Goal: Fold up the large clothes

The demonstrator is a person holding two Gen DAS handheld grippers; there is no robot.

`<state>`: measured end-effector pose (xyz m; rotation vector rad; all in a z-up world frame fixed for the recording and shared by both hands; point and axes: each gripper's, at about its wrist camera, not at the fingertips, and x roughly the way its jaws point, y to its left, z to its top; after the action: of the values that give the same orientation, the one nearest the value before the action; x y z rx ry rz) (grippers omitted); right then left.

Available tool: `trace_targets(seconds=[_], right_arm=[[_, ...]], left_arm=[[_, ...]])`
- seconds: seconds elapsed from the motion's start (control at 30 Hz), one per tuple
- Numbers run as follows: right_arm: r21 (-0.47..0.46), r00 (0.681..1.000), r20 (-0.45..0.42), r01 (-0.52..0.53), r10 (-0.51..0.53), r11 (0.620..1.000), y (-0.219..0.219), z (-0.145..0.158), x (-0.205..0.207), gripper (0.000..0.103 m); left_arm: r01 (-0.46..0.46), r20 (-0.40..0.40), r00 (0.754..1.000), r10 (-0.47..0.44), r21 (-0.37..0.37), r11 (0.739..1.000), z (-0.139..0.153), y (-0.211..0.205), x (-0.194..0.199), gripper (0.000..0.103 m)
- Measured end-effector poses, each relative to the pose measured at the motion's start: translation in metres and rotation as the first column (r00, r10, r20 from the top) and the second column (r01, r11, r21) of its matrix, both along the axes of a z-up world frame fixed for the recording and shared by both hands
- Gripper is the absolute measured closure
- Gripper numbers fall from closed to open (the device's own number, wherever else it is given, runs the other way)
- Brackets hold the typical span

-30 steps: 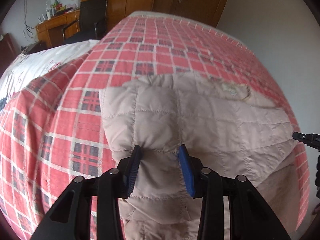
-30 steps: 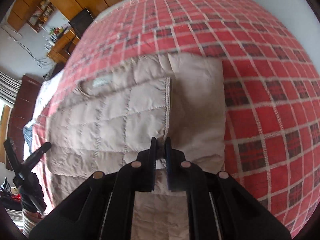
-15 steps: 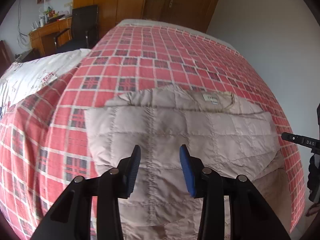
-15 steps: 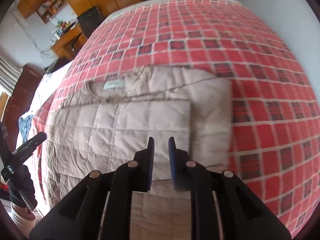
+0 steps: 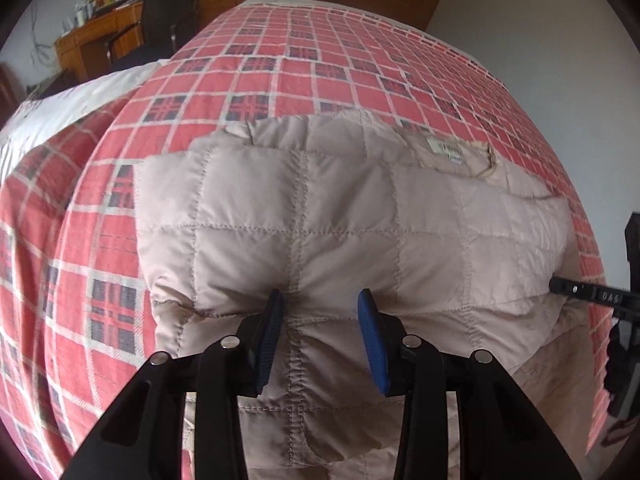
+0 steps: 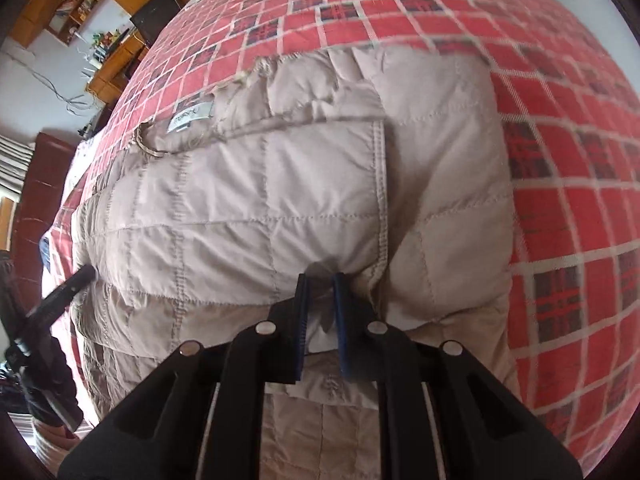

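The left gripper (image 5: pixel 320 312) stands with its blue pads wide apart, straddling the near folded edge of the beige quilted jacket (image 5: pixel 352 216); fabric bulges between the pads, but they do not pinch it. The right gripper (image 6: pixel 320 300) has its jaws set narrow, a small gap showing between the pads, with a tuck of the jacket's folded edge (image 6: pixel 324 280) lying in that gap; whether it truly clamps the cloth I cannot tell. Both tools sit at the near edge, one toward each side, which suits lifting that edge evenly and carrying it toward the collar label (image 5: pixel 446 148) for another fold. The jacket lies on the red plaid bedspread (image 5: pixel 280 68), its sides already turned in so it forms a compact rectangle, collar at the far end.

Half a second ago both grippers hovered higher and farther back, clear of the cloth; now they have dropped and pushed forward into the edge. The left opening looks unchanged, and the right jaws remain narrow.
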<state>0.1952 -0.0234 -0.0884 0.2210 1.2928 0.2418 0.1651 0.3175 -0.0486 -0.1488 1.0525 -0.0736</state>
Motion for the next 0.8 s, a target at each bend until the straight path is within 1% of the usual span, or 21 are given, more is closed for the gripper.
trace_targets(seconds=[0.03, 0.1, 0.2, 0.27, 0.33, 0.4, 0.5, 0.57, 0.63, 0.7, 0.77, 0.8], right_arm=[[-0.003, 1.000, 0.023, -0.008, 0.008, 1.000, 0.004, 0.008, -0.002, 0.087], [0.004, 0.998, 0.058, -0.019, 0.019, 1.000, 0.013, 0.021, -0.003, 0.084], [-0.031, 0.996, 0.088, -0.009, 0.011, 0.999, 0.020, 0.028, 0.010, 0.081], [-0.029, 0.997, 0.081, 0.004, -0.002, 1.000, 0.020, 0.023, 0.020, 0.081], [-0.030, 0.999, 0.038, 0.020, -0.019, 0.999, 0.018, 0.006, 0.032, 0.083], [-0.006, 1.000, 0.015, 0.018, -0.018, 1.000, 0.017, -0.010, 0.040, 0.083], [-0.017, 0.999, 0.031, 0.016, -0.015, 1.000, 0.018, -0.016, 0.037, 0.083], [-0.039, 0.999, 0.037, 0.005, -0.004, 0.999, 0.021, -0.016, 0.035, 0.083], [-0.024, 1.000, 0.024, 0.008, -0.008, 1.000, 0.016, -0.013, 0.036, 0.084], [0.028, 1.000, 0.019, 0.022, -0.023, 0.999, 0.007, -0.002, 0.029, 0.081], [0.067, 0.998, 0.064, 0.004, -0.008, 0.998, 0.000, 0.016, 0.011, 0.073], [0.071, 0.997, 0.083, -0.011, 0.005, 0.997, -0.003, 0.023, 0.001, 0.071]], left_arm=[[0.011, 0.028, 1.000, -0.011, 0.013, 1.000, 0.008, -0.003, -0.001, 0.064], [0.023, 0.055, 0.998, -0.026, 0.044, 0.999, 0.015, -0.011, 0.002, 0.063], [0.016, 0.033, 0.999, -0.017, 0.047, 0.999, 0.010, -0.013, 0.016, 0.063], [-0.003, 0.001, 1.000, 0.003, 0.058, 0.998, -0.002, -0.011, 0.026, 0.063], [0.000, -0.030, 1.000, 0.002, 0.052, 0.999, -0.014, -0.009, 0.033, 0.063], [0.008, -0.038, 0.999, -0.006, 0.046, 0.999, -0.021, -0.009, 0.035, 0.063], [-0.002, -0.045, 0.999, 0.003, 0.017, 1.000, -0.026, -0.005, 0.037, 0.063], [0.001, -0.051, 0.999, 0.000, 0.024, 1.000, -0.026, -0.006, 0.037, 0.063], [0.001, -0.055, 0.999, 0.001, 0.033, 0.999, -0.021, -0.007, 0.035, 0.063], [-0.012, -0.056, 0.998, 0.014, 0.023, 1.000, -0.009, -0.004, 0.025, 0.063], [-0.009, -0.033, 0.999, 0.010, 0.009, 1.000, 0.006, 0.004, 0.005, 0.063], [-0.004, -0.026, 1.000, 0.004, 0.019, 1.000, 0.013, 0.008, -0.008, 0.062]])
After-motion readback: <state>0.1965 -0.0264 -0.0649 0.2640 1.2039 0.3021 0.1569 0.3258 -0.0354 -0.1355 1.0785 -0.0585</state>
